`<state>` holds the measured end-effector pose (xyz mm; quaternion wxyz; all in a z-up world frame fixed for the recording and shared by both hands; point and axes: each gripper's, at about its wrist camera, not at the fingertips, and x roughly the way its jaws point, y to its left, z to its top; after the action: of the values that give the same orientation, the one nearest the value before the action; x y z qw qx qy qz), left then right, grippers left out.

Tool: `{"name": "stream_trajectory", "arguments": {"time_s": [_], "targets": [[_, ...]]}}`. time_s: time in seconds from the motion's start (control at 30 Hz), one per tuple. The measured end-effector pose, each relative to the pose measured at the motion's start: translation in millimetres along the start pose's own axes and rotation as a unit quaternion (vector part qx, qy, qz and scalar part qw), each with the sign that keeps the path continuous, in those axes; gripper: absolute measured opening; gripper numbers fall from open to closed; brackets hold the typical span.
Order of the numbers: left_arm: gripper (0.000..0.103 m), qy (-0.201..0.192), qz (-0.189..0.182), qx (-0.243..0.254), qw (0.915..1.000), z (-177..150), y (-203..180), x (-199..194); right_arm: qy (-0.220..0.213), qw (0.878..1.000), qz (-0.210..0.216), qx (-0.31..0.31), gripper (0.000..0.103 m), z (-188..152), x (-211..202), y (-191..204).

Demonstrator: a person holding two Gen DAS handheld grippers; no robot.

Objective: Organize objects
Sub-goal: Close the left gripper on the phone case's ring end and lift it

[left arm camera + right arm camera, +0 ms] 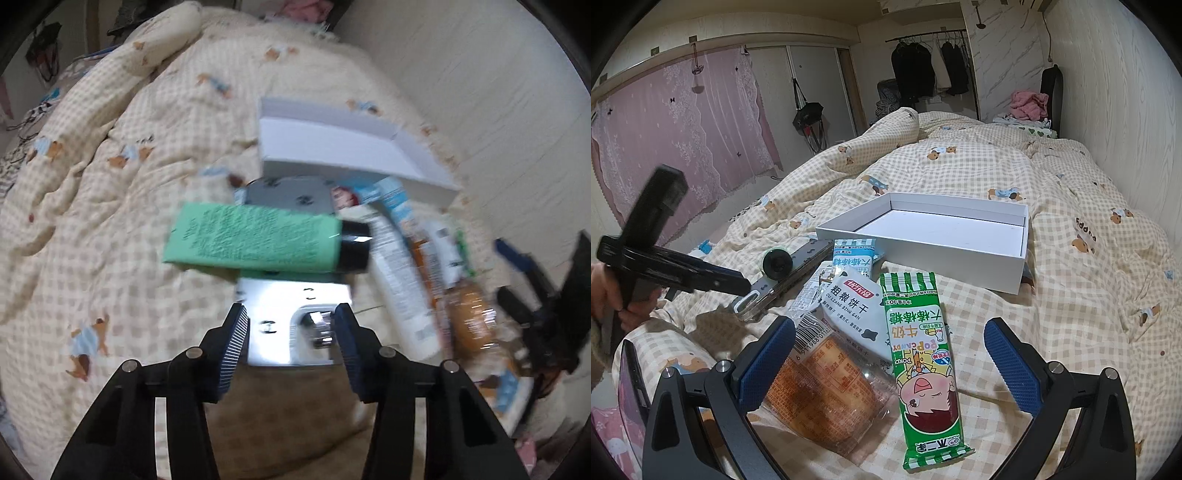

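A white open box (945,236) lies on the checked quilt; it also shows in the left wrist view (332,147). In front of it lie a green candy packet (923,362), a white biscuit packet (849,306), a small blue-white packet (853,258), a clear bread packet (823,402), a green tube with black cap (255,240) and a silver phone case (295,314). My left gripper (291,343) is open with its fingers at either side of the case's near end. My right gripper (890,362) is open wide above the bread and candy packets. The left gripper also shows in the right wrist view (738,286).
The checked quilt (1071,258) covers the whole bed. A wall (1126,110) runs along the right side. Clothes (1028,105) are piled at the far end. A dark phone (631,384) lies at the bed's near left edge.
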<state>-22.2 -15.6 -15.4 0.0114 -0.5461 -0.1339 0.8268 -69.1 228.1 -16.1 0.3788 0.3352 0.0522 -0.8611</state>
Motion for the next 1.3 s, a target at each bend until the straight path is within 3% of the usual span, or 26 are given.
{"name": "stream_trajectory", "arguments": {"time_s": [0.13,0.23,0.47,0.53,0.6,0.77,0.87,0.93,1.13,1.17,1.23,1.3], "targets": [[0.055,0.014,0.004,-0.013,0.9998,-0.8,7.7,8.4,0.0,1.0,0.0,0.0,0.103,0.4,-0.8,1.4],[0.064,0.022,0.016,-0.002,0.9996,-0.4,9.3,10.3,0.001,1.0,0.001,0.0,0.103,0.3,-0.8,1.3],[0.064,0.013,0.01,0.015,0.9998,-6.1,9.3,13.6,0.001,1.0,0.0,-0.002,0.103,0.7,-0.8,2.1],[0.043,0.014,0.002,0.033,0.9994,-9.0,5.9,12.5,0.001,1.0,0.0,-0.001,0.103,0.7,-0.3,1.5],[0.043,0.013,0.012,0.06,0.998,-12.0,0.5,11.1,0.001,1.0,0.001,0.0,0.103,0.9,-0.3,1.5],[0.043,0.028,0.002,0.05,0.9984,-6.8,5.0,15.8,0.001,1.0,0.001,0.0,0.103,0.8,-0.4,1.7],[0.053,0.047,0.001,0.039,0.9982,0.0,10.3,21.5,0.002,1.0,0.001,0.001,0.103,0.9,-0.7,2.0],[0.067,0.054,0.01,0.035,0.9979,3.7,13.7,25.9,0.002,1.0,0.001,0.0,0.103,0.7,-0.3,1.3],[0.07,0.07,-0.009,0.024,0.9972,5.3,21.2,35.3,0.002,1.0,0.002,0.001,0.103,0.8,-0.6,1.6],[0.068,0.071,-0.01,0.025,0.9971,4.9,21.6,35.8,0.002,1.0,0.001,0.001,0.103,0.8,-0.4,1.5],[0.042,0.068,-0.04,0.035,0.9963,3.1,19.0,33.6,0.002,1.0,0.001,0.0,0.103,0.8,-0.3,1.5],[0.042,0.054,-0.032,0.047,0.9969,-0.1,13.7,28.6,0.002,1.0,0.001,0.0,0.103,0.9,-0.4,1.5]]}}
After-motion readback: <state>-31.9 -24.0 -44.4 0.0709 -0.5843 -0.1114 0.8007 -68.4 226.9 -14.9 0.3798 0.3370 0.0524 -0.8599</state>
